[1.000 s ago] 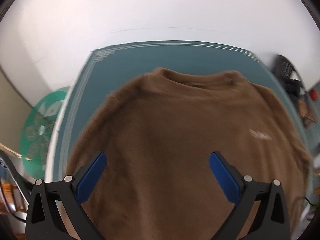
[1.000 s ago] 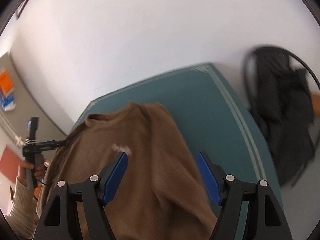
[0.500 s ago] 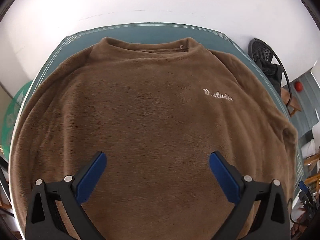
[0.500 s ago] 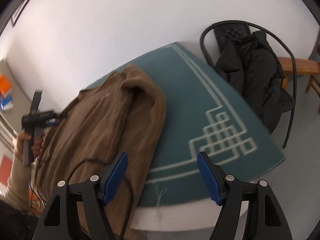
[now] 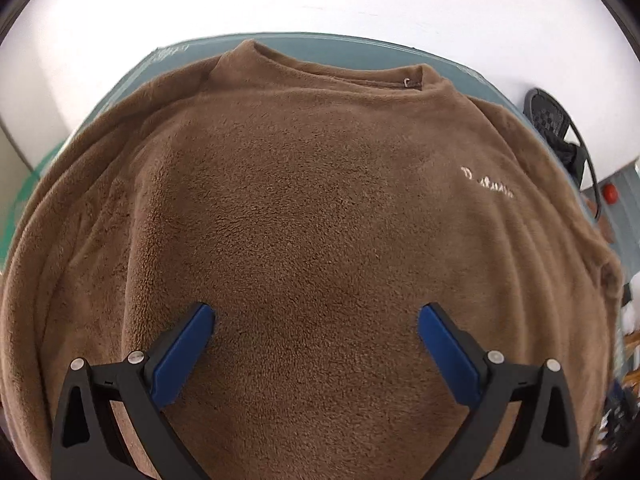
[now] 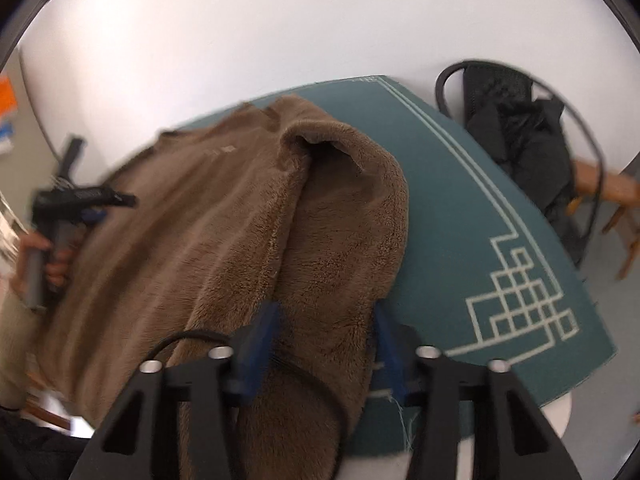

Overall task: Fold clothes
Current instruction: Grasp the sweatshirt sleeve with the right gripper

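Your brown sweater (image 5: pixel 320 208) lies flat and unfolded, your left gripper (image 5: pixel 316 316) has wide jaws, and your right gripper (image 6: pixel 324 320) jaws are closing around its sleeve (image 6: pixel 344 216).

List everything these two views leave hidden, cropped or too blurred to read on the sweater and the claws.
- Left wrist view: the brown sweater's hem is cut off by the bottom edge, behind the open left claw.
- Left wrist view: the white embroidered script is too small and soft to read.
- Right wrist view: the closing right claw is motion-blurred; the sleeve lies between its fingers, but pad contact is unclear.
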